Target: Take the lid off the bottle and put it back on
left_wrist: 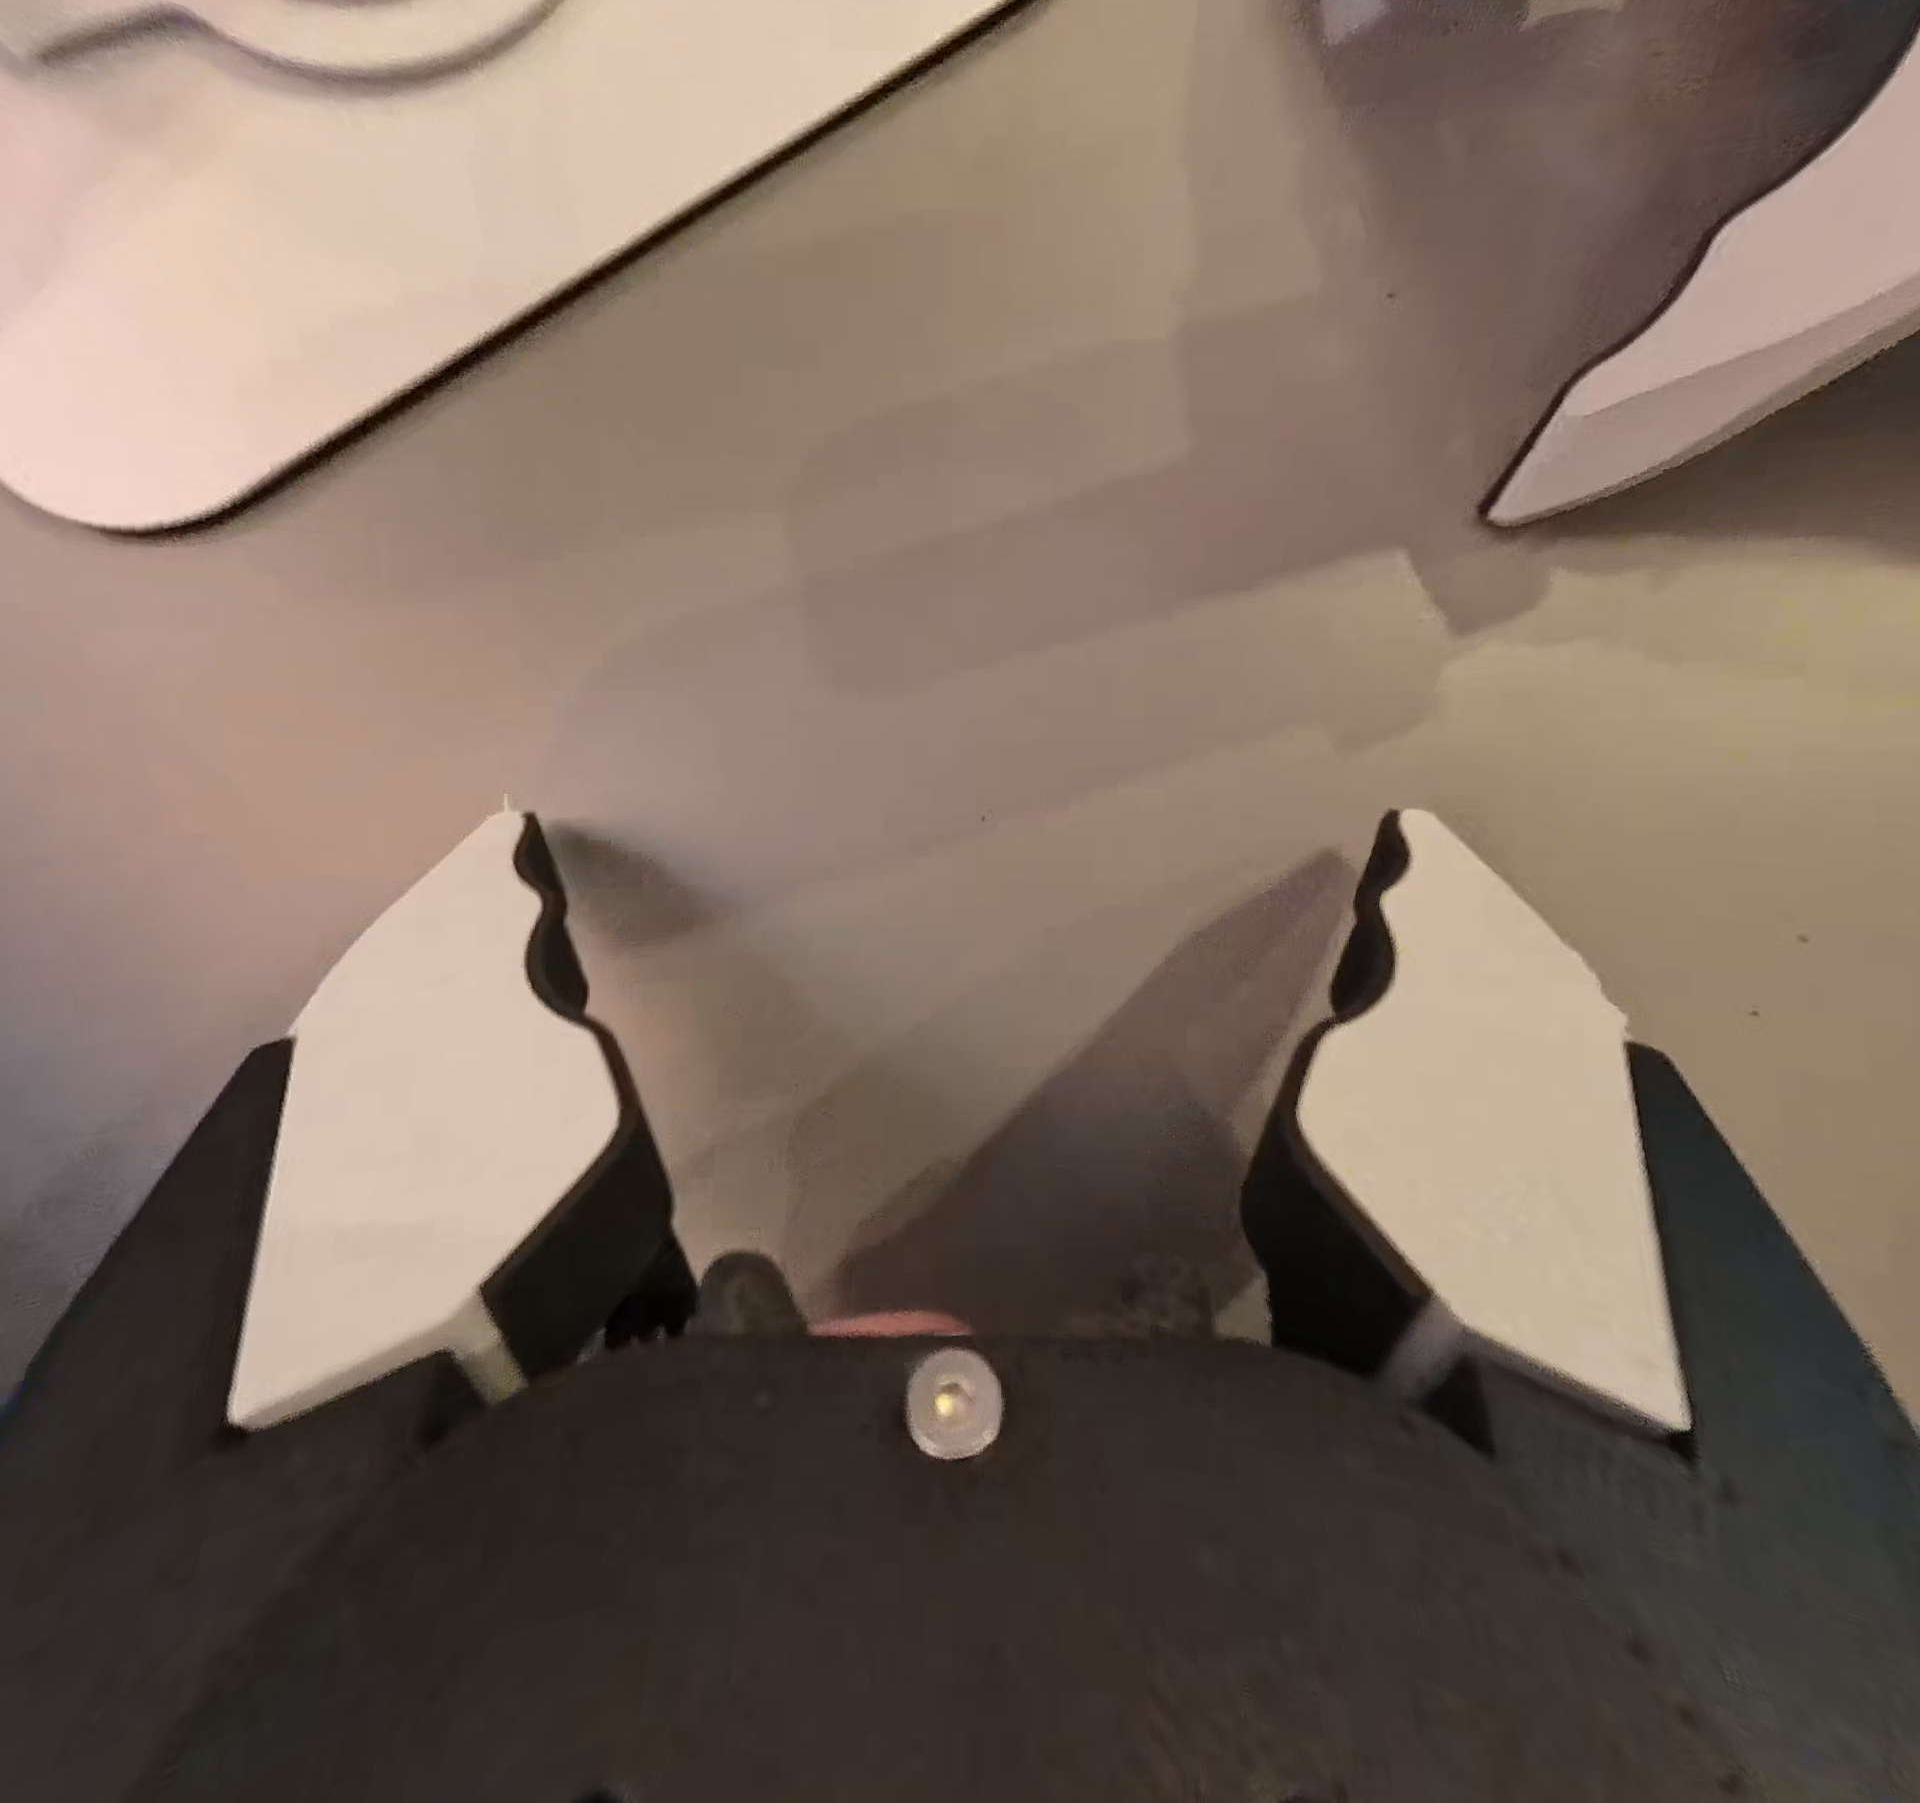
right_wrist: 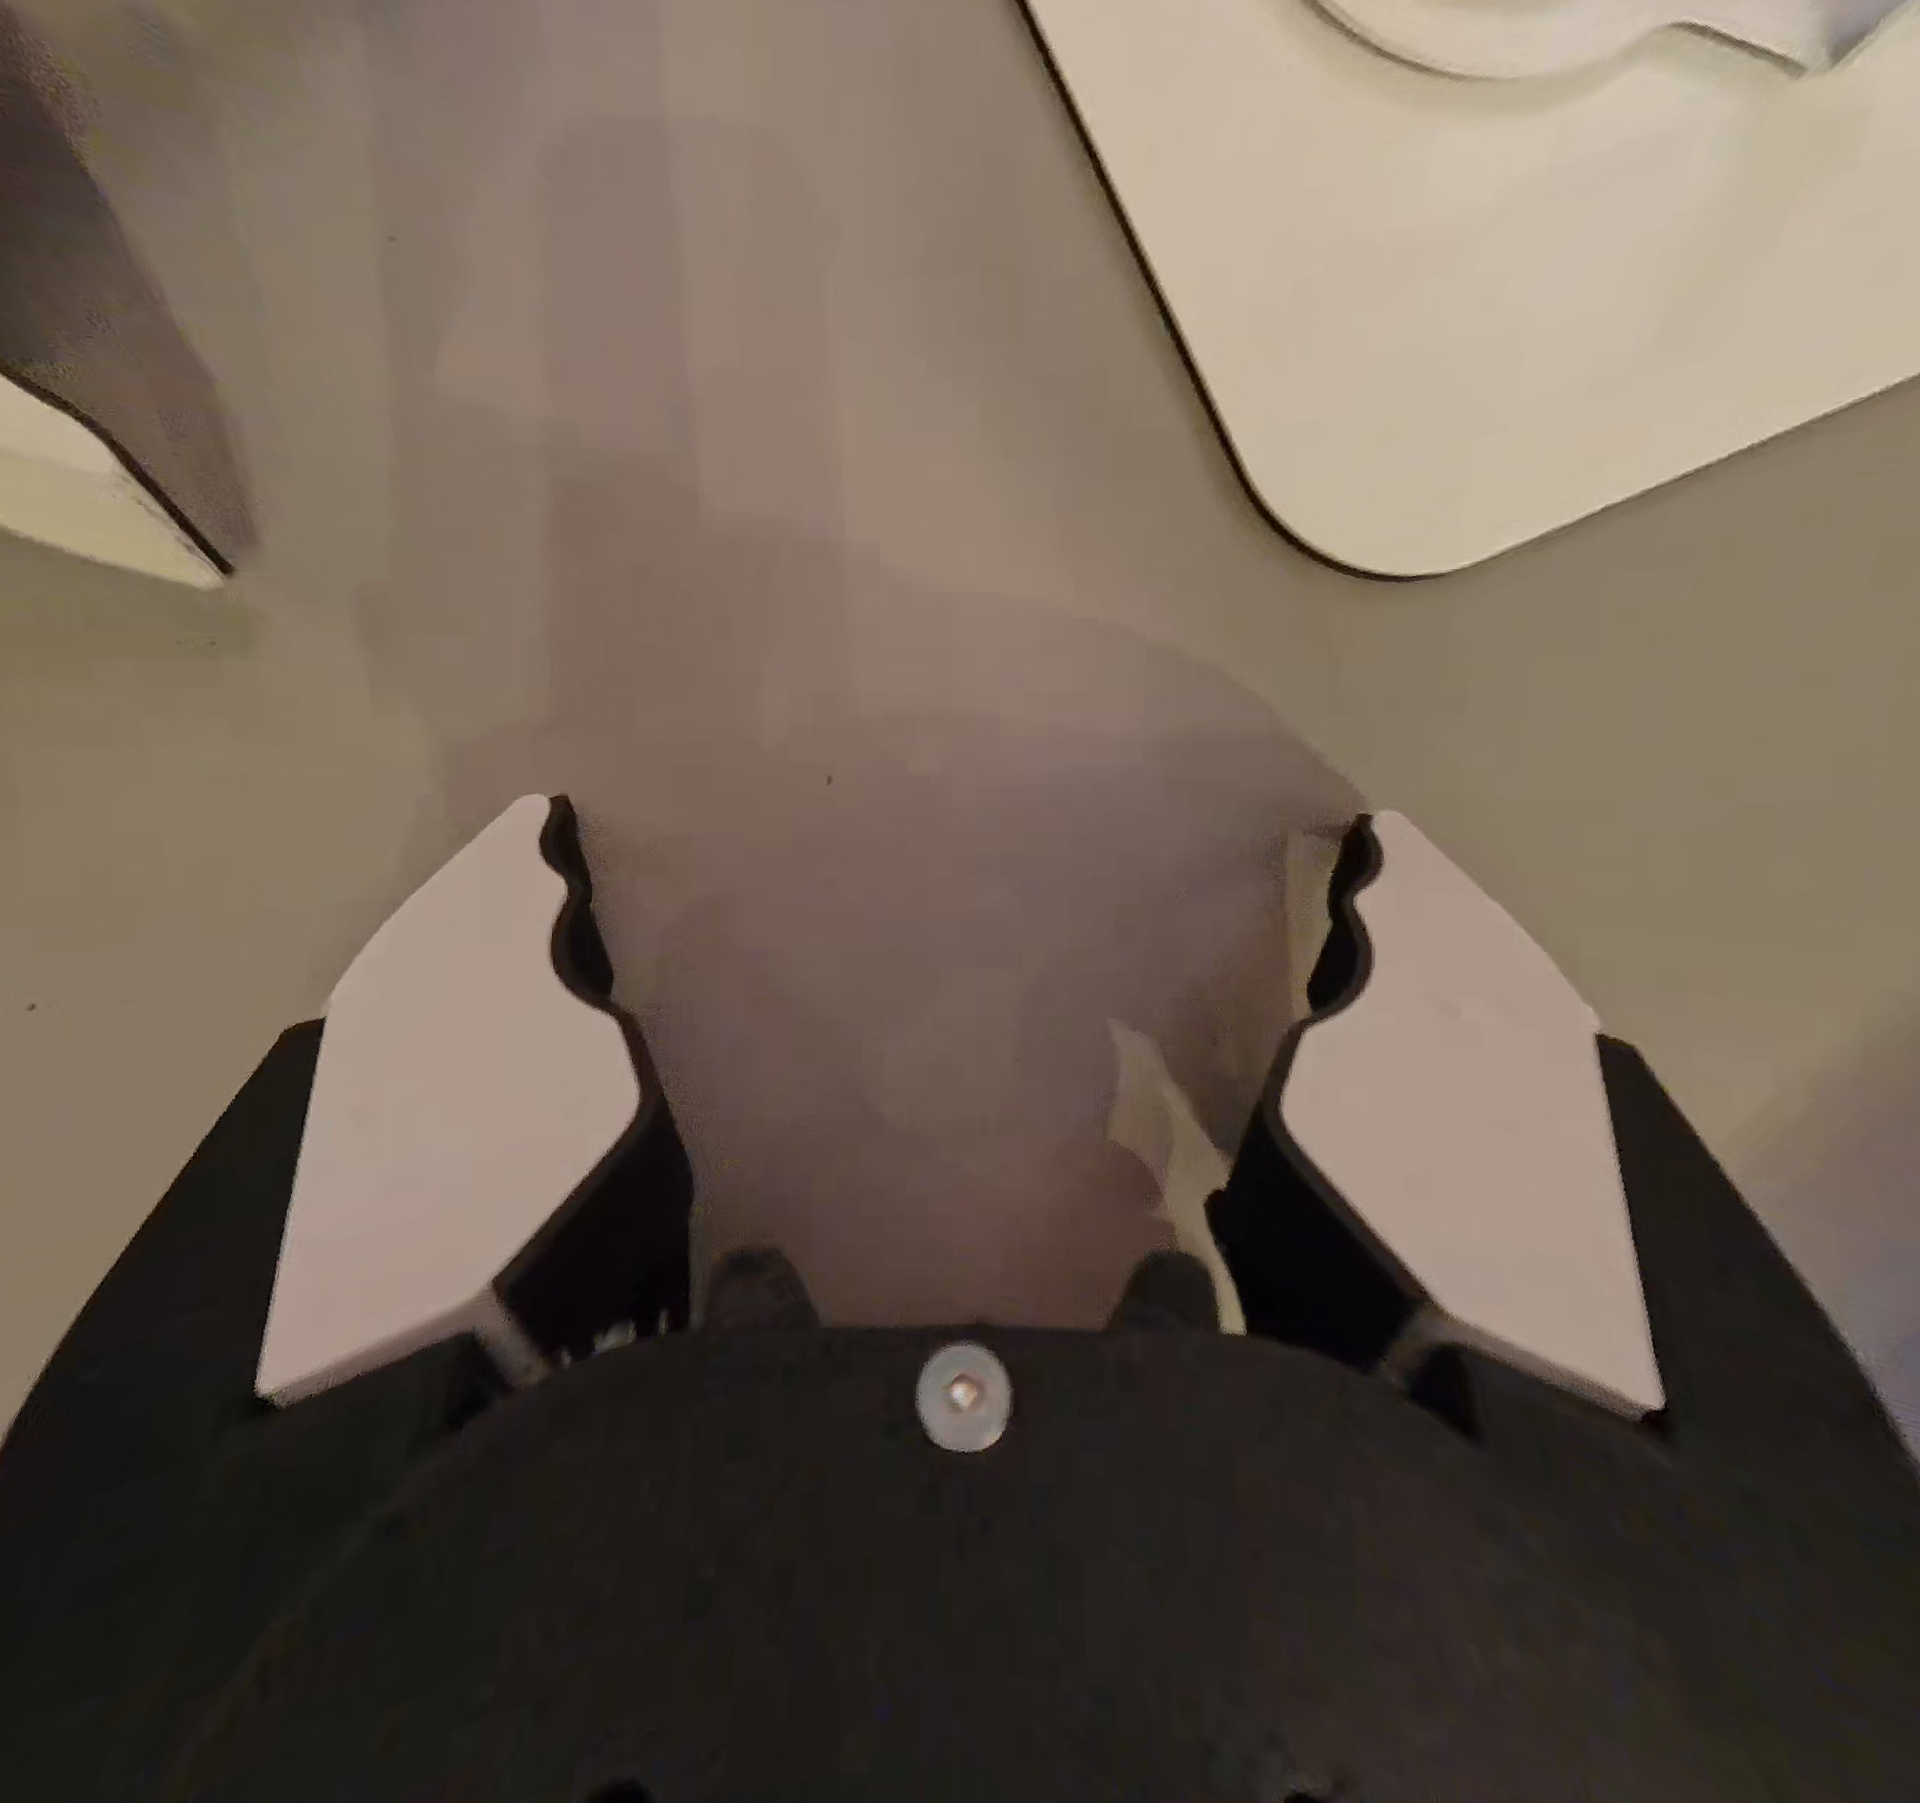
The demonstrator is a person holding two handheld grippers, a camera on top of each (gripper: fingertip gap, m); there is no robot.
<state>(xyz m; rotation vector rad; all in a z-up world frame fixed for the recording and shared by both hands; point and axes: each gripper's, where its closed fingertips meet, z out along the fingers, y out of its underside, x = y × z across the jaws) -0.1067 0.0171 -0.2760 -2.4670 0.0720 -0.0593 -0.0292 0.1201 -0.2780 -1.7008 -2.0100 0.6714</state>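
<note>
Grey table [left_wrist: 935,558], white mat [left_wrist: 436,226] nearby

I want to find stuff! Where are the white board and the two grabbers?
white board [left_wrist: 499,226], left wrist view, flat top.
left gripper [left_wrist: 961,818], left wrist view, between fingertips.
right gripper [right_wrist: 961,813], right wrist view, between fingertips.

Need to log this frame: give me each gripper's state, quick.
Left gripper: open, holding nothing, above the grey table.
Right gripper: open, holding nothing.
</note>
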